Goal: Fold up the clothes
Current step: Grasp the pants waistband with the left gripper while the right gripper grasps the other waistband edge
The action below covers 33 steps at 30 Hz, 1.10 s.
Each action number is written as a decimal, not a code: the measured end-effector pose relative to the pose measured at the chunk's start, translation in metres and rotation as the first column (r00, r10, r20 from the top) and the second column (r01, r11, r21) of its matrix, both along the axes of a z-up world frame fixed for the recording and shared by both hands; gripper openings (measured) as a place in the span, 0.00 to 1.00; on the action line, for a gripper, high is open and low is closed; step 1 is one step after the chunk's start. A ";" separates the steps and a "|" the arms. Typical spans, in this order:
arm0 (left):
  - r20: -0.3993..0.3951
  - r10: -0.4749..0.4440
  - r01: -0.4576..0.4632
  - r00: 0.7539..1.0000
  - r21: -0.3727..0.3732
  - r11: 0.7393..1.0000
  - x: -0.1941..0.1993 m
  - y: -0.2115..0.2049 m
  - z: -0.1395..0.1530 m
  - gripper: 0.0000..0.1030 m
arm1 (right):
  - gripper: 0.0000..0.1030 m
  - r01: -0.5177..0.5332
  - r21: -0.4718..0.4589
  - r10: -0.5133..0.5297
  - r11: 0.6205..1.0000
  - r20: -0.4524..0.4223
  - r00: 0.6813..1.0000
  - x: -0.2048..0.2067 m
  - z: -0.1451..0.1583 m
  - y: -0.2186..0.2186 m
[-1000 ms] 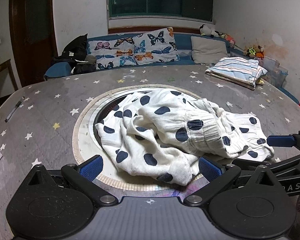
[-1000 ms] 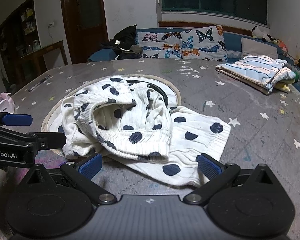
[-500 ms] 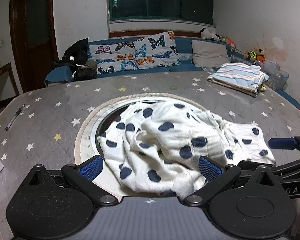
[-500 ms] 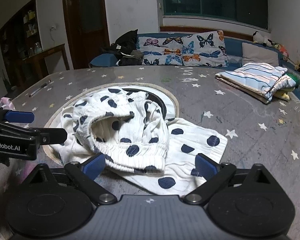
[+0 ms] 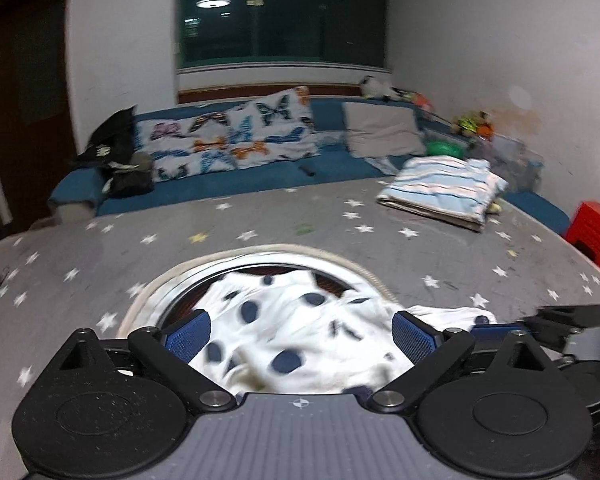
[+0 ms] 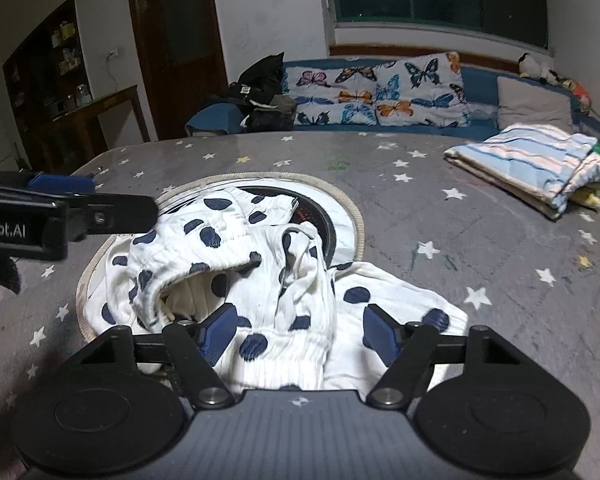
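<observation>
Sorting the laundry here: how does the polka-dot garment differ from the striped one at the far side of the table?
The polka-dot garment is white with dark blue dots; the striped garment has pale blue and white stripes. The polka-dot garment lies crumpled and unfolded, partly over the round inset in the table; the striped garment is folded into a neat stack near the far edge. Both rest on the star-patterned tabletop.

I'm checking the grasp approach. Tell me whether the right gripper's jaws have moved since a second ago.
Yes. The right gripper has just been closing: its blue pads now stand nearer together over the spotted garment, which lies between them, not yet pinched, on the star-print table.
</observation>
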<state>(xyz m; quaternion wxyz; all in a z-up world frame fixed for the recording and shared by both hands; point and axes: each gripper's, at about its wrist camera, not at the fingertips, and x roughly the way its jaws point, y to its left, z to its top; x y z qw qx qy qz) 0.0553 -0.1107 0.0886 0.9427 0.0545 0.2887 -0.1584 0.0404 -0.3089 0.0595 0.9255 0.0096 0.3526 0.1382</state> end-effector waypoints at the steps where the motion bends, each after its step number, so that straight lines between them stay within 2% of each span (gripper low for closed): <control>1: -0.002 -0.016 0.016 1.000 0.013 1.000 0.004 -0.005 -0.002 0.96 | 0.66 -0.005 0.000 0.005 1.000 -0.006 1.000 0.004 -0.001 0.001; 4: -0.038 -0.048 0.050 0.998 0.055 0.997 0.019 -0.018 -0.012 0.95 | 0.65 -0.018 -0.003 0.018 1.000 -0.020 1.000 0.011 -0.005 0.003; 7: -0.078 -0.042 0.048 0.996 0.083 0.995 0.029 -0.024 -0.025 0.86 | 0.63 -0.025 -0.001 0.025 1.000 -0.036 0.999 0.016 -0.009 0.003; 10: -0.116 -0.029 0.039 0.993 0.087 0.995 0.039 -0.021 -0.035 0.72 | 0.60 -0.033 0.002 0.033 0.999 -0.050 0.998 0.020 -0.012 0.002; 12: -0.132 -0.032 0.042 0.991 0.073 0.996 0.042 -0.017 -0.037 0.49 | 0.54 -0.039 0.008 0.039 0.999 -0.056 0.998 0.020 -0.014 0.002; 15: -0.147 -0.024 0.030 0.989 0.038 0.999 0.041 -0.009 -0.037 0.30 | 0.47 -0.042 0.019 0.044 0.999 -0.062 0.997 0.020 -0.015 0.003; 18: -0.147 -0.023 0.024 0.989 0.004 1.000 0.037 -0.001 -0.034 0.21 | 0.39 -0.040 0.027 0.042 0.999 -0.061 0.997 0.018 -0.014 0.002; 21: -0.134 -0.015 0.013 0.991 -0.018 1.000 0.031 0.005 -0.029 0.15 | 0.30 -0.034 0.028 0.035 0.999 -0.051 0.998 0.014 -0.011 0.002; 23: -0.126 -0.007 0.002 0.992 -0.041 0.999 0.027 0.010 -0.025 0.14 | 0.20 -0.030 0.029 0.031 0.999 -0.043 0.999 0.011 -0.008 0.003; 26: -0.109 0.007 -0.015 0.994 -0.071 0.997 0.019 0.019 -0.017 0.12 | 0.13 -0.021 0.035 0.022 0.999 -0.029 0.999 0.007 -0.003 0.002; 33: -0.080 0.034 -0.044 0.996 -0.128 0.991 -0.002 0.041 0.003 0.09 | 0.09 -0.040 0.038 0.039 0.998 0.014 0.999 -0.009 0.011 0.005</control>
